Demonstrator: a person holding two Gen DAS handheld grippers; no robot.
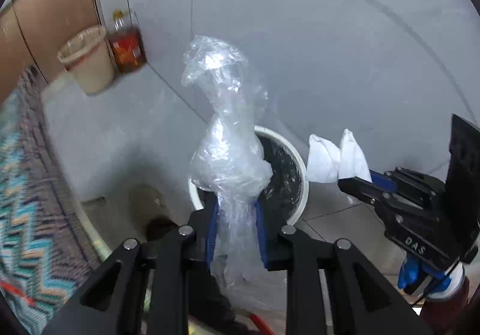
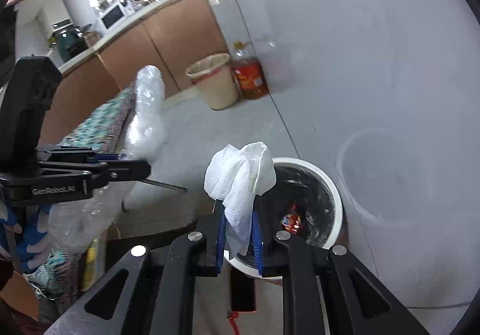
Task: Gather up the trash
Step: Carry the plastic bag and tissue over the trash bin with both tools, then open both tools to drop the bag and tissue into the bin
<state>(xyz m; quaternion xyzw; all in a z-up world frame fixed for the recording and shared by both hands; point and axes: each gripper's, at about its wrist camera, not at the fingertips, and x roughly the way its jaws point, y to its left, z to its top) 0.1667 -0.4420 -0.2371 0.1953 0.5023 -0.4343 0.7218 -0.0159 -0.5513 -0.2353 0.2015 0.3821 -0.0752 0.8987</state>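
a pale grey floor [image 1: 105, 137] meets a grey wall. on it stands a white bin [image 2: 336, 203] with a black liner, a red wrapper [image 2: 291, 219] inside. the left tool [image 1: 235, 227] is clamped on crumpled clear plastic wrap [image 1: 225, 137] over the bin's near rim. the right tool [image 2: 238, 233] pinches a white paper towel [image 2: 240, 176] above the same rim. beyond the bin, against the wall, sit a beige basket [image 1: 90, 62] and an oil bottle [image 1: 127, 44].

Both fisheye views are evenly and brightly lit. Straight lines bow towards dark, vignetted edges. Motion blur smears the patterned rug [image 1: 21, 191]; glare glints on the plastic wrap [image 1: 228, 155].
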